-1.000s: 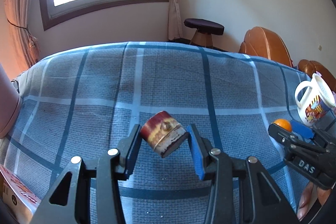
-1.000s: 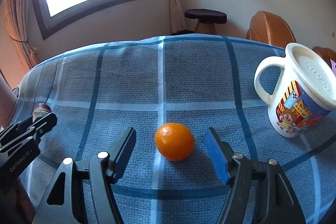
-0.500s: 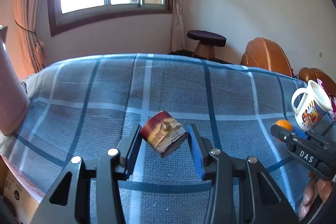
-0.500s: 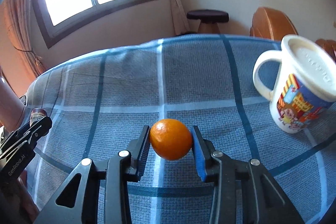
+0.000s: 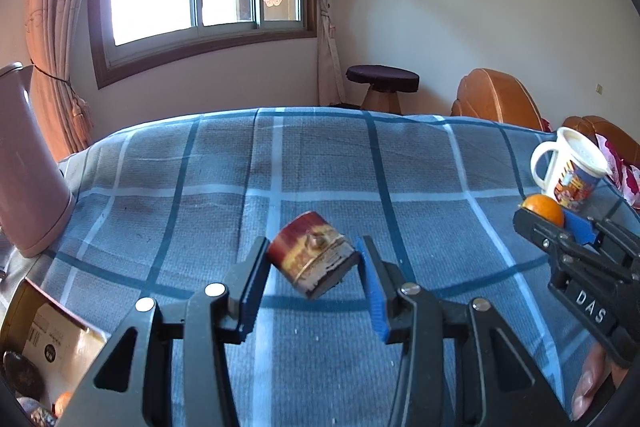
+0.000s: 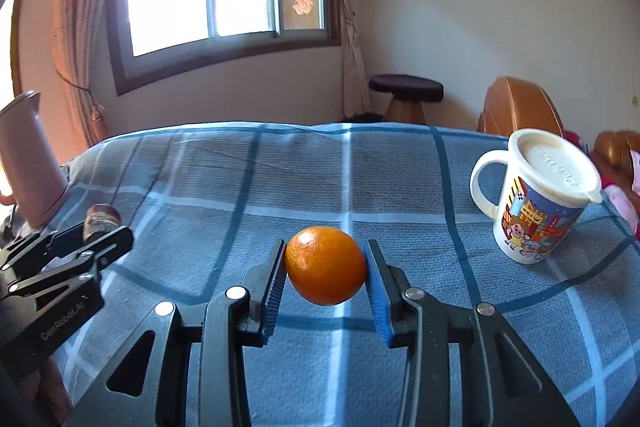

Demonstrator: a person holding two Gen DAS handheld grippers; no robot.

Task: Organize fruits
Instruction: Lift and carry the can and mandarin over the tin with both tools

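Left wrist view: a table (image 5: 328, 163) under blue checked cloth fills the frame; it serves as the landmark below.
Jug: a pink jug (image 5: 24, 163) stands at the table's left edge.
Box: an open carton (image 5: 52, 343) sits at the table's near left corner; dark round things lie inside, too dim to name.
Mug: a lidded cartoon mug (image 6: 536, 199) stands upright on the table's right side.
Left gripper (image 5: 312, 267): clamped on a brown and red chunk (image 5: 312, 259), perhaps a cut fruit, held tilted and clear above the table's middle.
Right gripper (image 6: 326, 273): pads pressed on both sides of an orange (image 6: 326, 271), which is lifted off the table, left of the mug.
Hand: a fingertip (image 5: 584, 387) shows under the right gripper.
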